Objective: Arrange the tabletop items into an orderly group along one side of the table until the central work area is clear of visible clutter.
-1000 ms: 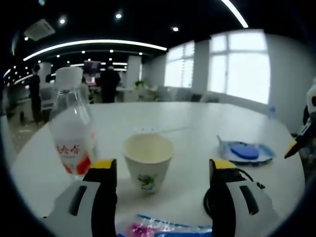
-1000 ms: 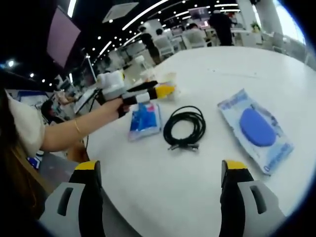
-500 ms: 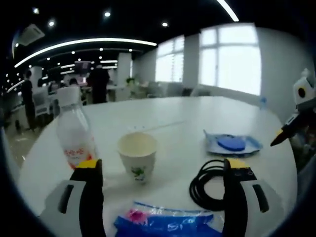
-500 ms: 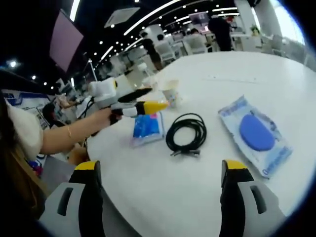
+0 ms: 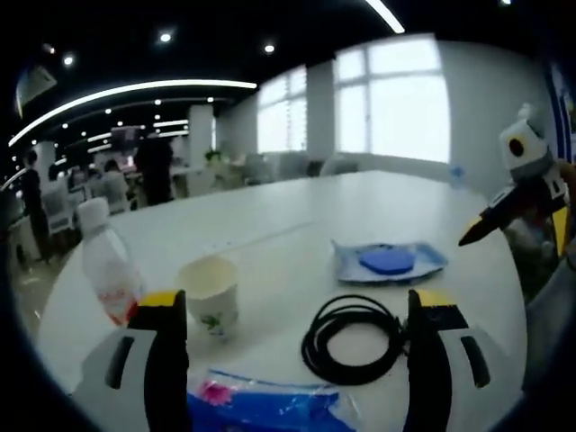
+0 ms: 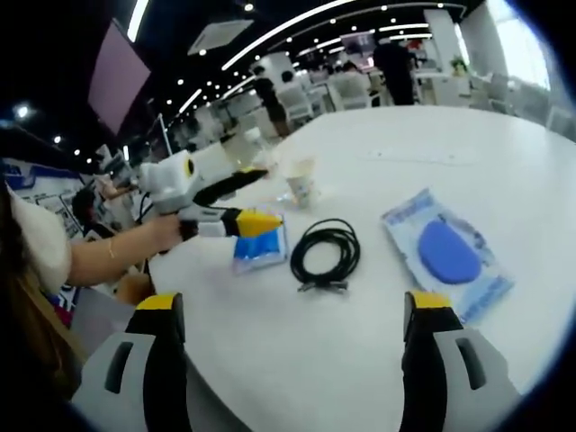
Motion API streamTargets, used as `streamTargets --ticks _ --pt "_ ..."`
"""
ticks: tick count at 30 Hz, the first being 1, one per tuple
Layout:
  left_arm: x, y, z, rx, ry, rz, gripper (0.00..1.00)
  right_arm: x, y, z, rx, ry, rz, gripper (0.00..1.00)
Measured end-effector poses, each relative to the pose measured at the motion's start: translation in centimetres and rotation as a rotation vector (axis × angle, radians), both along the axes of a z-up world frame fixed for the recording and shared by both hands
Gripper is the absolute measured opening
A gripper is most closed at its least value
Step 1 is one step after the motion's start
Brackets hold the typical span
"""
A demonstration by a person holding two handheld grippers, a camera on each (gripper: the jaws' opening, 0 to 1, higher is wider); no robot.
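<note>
On the round white table [image 5: 270, 220] stand a clear bottle [image 5: 103, 270] with a white cap and a paper cup [image 5: 209, 292], both at the left. A coiled black cable [image 5: 353, 337] lies to their right, and a blue wipes pack [image 5: 387, 261] lies beyond it. A blue snack packet [image 5: 265, 409] sits nearest me. My left gripper [image 5: 297, 306] is open and holds nothing. My right gripper [image 6: 295, 306] is open above the table's near edge, short of the cable [image 6: 326, 255] and the wipes pack [image 6: 447, 255]. The left gripper [image 6: 256, 220] hovers over the snack packet [image 6: 259, 252], with the cup [image 6: 301, 184] beyond it.
A person's arm [image 6: 108, 256] holds the left gripper from the left. The right gripper [image 5: 513, 193] hangs at the table's right side. The far half of the table [image 6: 504, 153] is bare. Chairs, desks and standing people fill the office behind.
My left gripper has drawn back from the cup and bottle, so the cable and snack packet now lie between its jaws. The right gripper has pulled back slightly.
</note>
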State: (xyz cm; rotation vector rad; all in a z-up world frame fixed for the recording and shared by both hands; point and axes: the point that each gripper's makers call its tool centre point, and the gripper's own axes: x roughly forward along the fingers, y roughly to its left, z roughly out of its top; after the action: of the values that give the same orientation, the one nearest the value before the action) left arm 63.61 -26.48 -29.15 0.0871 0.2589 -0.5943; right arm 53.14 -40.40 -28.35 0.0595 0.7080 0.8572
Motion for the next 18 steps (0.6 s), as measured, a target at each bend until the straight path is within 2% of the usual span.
streamTargets --ticks 9,18 --pt "-0.6 -2.5 0.4 -0.007 0.003 -0.070 0.99 0.6 -1.7 0.3 -0.023 -0.011 -0.035 1.00" --pt "0.3 -5.0 0.8 -0.007 0.001 -0.129 0.99 1.7 -4.0 0.1 -0.005 0.002 -0.116 1.00"
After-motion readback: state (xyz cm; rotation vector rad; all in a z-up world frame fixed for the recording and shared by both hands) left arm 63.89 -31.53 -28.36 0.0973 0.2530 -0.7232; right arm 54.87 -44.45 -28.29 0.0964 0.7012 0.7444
